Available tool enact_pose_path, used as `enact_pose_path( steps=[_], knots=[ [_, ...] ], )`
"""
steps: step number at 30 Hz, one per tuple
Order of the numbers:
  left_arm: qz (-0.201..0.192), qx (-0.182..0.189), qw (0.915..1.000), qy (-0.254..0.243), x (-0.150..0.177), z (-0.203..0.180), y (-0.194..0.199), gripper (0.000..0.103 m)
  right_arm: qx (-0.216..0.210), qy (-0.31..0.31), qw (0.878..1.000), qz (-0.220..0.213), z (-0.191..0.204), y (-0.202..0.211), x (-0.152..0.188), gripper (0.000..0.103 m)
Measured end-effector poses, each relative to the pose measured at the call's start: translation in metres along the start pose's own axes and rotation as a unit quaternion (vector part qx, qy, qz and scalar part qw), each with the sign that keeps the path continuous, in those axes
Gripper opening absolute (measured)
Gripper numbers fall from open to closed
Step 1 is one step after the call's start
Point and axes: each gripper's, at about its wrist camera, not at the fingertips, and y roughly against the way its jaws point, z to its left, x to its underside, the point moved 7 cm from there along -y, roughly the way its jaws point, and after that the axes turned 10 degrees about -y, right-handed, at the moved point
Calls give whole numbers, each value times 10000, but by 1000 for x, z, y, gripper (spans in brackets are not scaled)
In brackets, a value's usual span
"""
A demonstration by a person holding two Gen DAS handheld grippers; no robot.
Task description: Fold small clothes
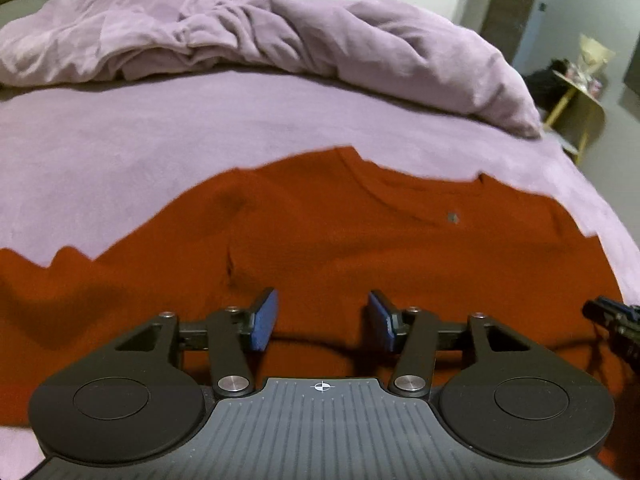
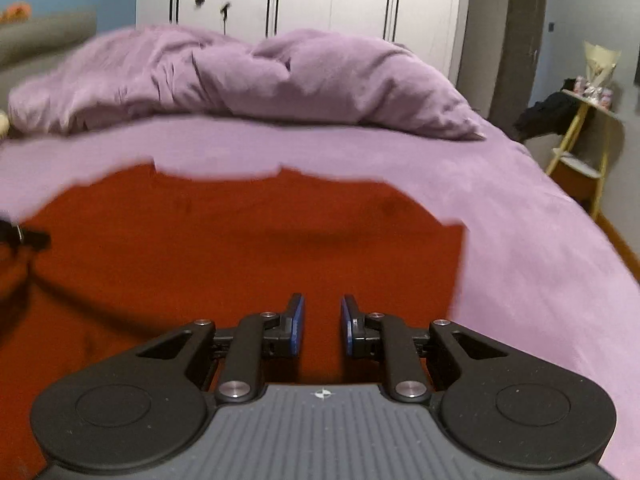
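One rust-red cotton T-shirt (image 1: 360, 240) is laid out flat on the mauve bed sheet (image 1: 140, 132), and it is taken here as the landmark. Both tools are held low over its near part. The left gripper (image 1: 322, 322) is seen with its blue pads (image 1: 265, 320) standing wide apart and only flat cloth beneath the gap, so nothing is held. The right gripper (image 2: 322, 326) is set narrower, its blue-lined fingers a small way apart with bare red fabric visible between them; no pinch is shown.

Several slips can be foreseen. If only the top layer is caught at the next pinch, the shirt may be peeled apart rather than folded as one piece. A small crease (image 1: 230, 268) lies just beyond the left gripper, and it could be pressed into the fold if not smoothed. The right-hand edge of the shirt lies close to the right gripper, and the sheet may be grabbed along with it. If the two tools are lifted unevenly, a skewed fold is likely. The right wrist view is blurred, so edges there may be misjudged.

Counted: one shirt, two grippers, one sheet, and one crumpled mauve duvet (image 1: 240, 28) heaped well beyond the shirt's neckline.
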Motion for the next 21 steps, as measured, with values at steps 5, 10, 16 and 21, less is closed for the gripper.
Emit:
enact_pose_path(
  steps=[5,10,16,21],
  knots=[
    [58,-181,9997,-135,5,-3,-2,56,445,414,9981,-142,-14,11,17,17],
    [36,-232,9997,46,7,-2,-2,57,832,829,9929,-208,-17,1,19,17],
    [-76,-241,9994,221,13,6,8,57,1020,1065,9888,-206,-14,-3,17,17],
    [-10,-140,9947,1020,42,43,58,63,296,-37,9996,-26,-2,45,17,28]
  ],
)
